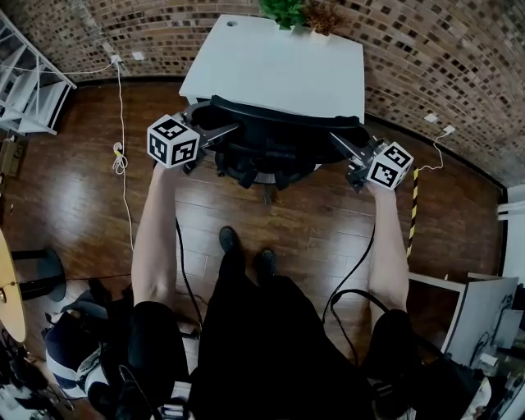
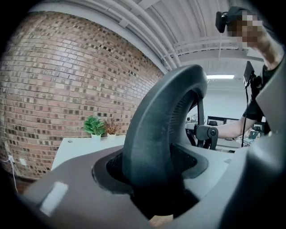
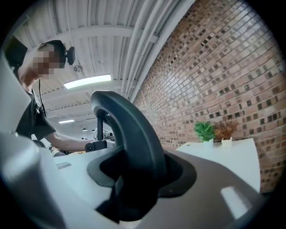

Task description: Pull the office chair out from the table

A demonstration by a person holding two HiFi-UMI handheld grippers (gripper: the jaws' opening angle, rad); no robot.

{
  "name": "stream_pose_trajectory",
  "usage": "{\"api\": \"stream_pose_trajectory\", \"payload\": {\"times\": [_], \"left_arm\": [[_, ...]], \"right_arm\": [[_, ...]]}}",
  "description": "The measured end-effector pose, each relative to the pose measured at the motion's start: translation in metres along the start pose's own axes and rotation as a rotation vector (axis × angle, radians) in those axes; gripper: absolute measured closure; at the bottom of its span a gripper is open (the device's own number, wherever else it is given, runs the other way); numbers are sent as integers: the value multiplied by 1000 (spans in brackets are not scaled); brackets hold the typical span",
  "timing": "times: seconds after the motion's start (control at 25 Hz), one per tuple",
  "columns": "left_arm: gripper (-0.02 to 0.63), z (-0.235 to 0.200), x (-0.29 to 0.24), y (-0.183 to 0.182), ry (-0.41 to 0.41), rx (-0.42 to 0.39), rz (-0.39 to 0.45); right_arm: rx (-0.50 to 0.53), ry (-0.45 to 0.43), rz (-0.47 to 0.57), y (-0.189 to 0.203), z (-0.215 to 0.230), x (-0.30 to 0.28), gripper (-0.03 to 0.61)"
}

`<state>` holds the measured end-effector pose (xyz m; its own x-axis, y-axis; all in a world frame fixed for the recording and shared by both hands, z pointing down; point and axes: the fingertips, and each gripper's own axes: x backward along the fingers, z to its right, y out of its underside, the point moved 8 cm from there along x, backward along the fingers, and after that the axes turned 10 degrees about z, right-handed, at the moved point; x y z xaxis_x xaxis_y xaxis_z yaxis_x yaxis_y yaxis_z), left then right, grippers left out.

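The black office chair [image 1: 271, 146] stands against the near edge of the white table [image 1: 279, 74], its seat partly under the top. My left gripper [image 1: 223, 133] grips the left end of the backrest, and my right gripper [image 1: 343, 143] grips the right end. In the left gripper view the thick black backrest rim [image 2: 156, 129] runs up between the jaws of the left gripper [image 2: 154, 181], which are closed on it. The right gripper view shows the same rim [image 3: 134, 129] clamped in the right gripper [image 3: 132, 183]. The chair's base is mostly hidden.
Two small potted plants [image 1: 299, 11] stand at the table's far edge, by the brick wall. A white cable [image 1: 121, 156] trails on the wooden floor to the left. A yellow-black striped post [image 1: 413, 205] is to the right. The person's feet [image 1: 246, 250] are just behind the chair.
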<state>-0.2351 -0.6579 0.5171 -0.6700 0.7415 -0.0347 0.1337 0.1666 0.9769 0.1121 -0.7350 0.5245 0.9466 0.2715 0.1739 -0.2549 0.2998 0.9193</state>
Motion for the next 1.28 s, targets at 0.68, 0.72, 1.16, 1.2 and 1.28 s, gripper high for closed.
{"api": "stream_pose_trajectory", "payload": {"times": [0.68,0.72,1.16,1.2,1.28], "left_arm": [[227,52,64,13,87,-20,31],[227,54,72,13,94,-25,35],[216,62,185,48,167,-86,108],[215,62,193,54,174,-93,118],[215,63,207,60,187,-104,135]], "right_arm": [[47,9,41,30,-90,31,376],[49,13,45,34,-100,30,376],[131,92,84,115,-213,12,374],[141,99,87,123,-221,11,373],[156,109,93,135,-235,9,373]]}}
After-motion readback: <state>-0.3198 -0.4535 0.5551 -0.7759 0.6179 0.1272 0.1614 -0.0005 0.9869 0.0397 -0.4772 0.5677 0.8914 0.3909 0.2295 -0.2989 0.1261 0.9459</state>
